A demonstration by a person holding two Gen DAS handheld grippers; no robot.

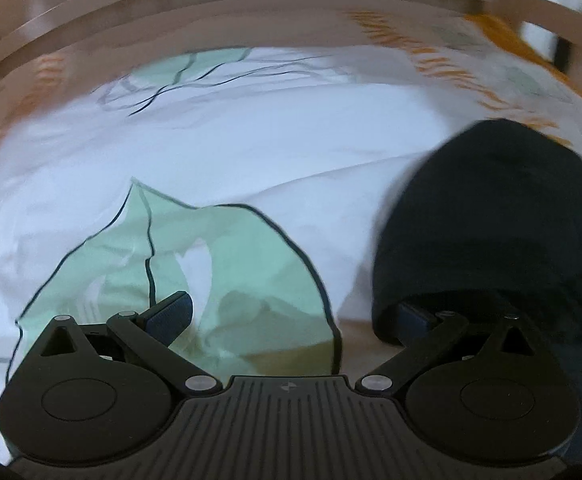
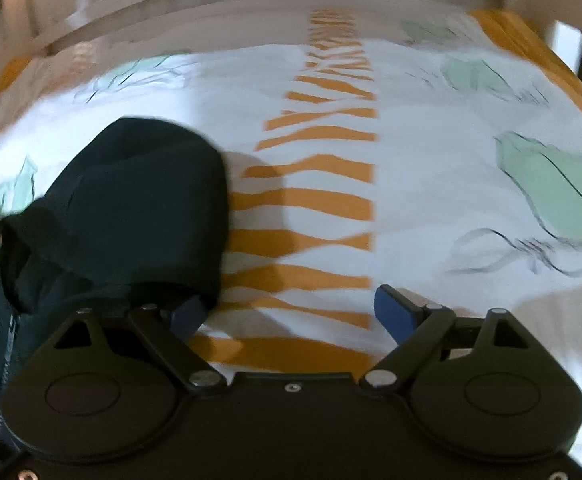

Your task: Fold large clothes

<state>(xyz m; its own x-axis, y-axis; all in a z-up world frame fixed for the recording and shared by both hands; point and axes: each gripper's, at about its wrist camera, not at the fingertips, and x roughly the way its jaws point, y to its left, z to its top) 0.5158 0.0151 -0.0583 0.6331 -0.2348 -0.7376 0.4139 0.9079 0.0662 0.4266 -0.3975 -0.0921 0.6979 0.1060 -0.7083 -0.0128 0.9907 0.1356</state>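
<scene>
dark garment (image 2: pixel 123 208) bunched, long axis unclear | L claw (image 1: pixel 291 316) spread | R claw (image 2: pixel 291 312) spread, nothing pinched

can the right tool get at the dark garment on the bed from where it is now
Probably yes. The dark garment already drapes over one finger of the open right tool, and only bare bedsheet lies ahead.

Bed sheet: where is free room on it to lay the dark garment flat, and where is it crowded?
Free: the white sheet right of the orange stripe band, up to the green leaf prints and the wooden rail. In the left view, the white area beyond the near green print is free too. Crowded: between both open tongs, where the dark garment is bunched.
</scene>
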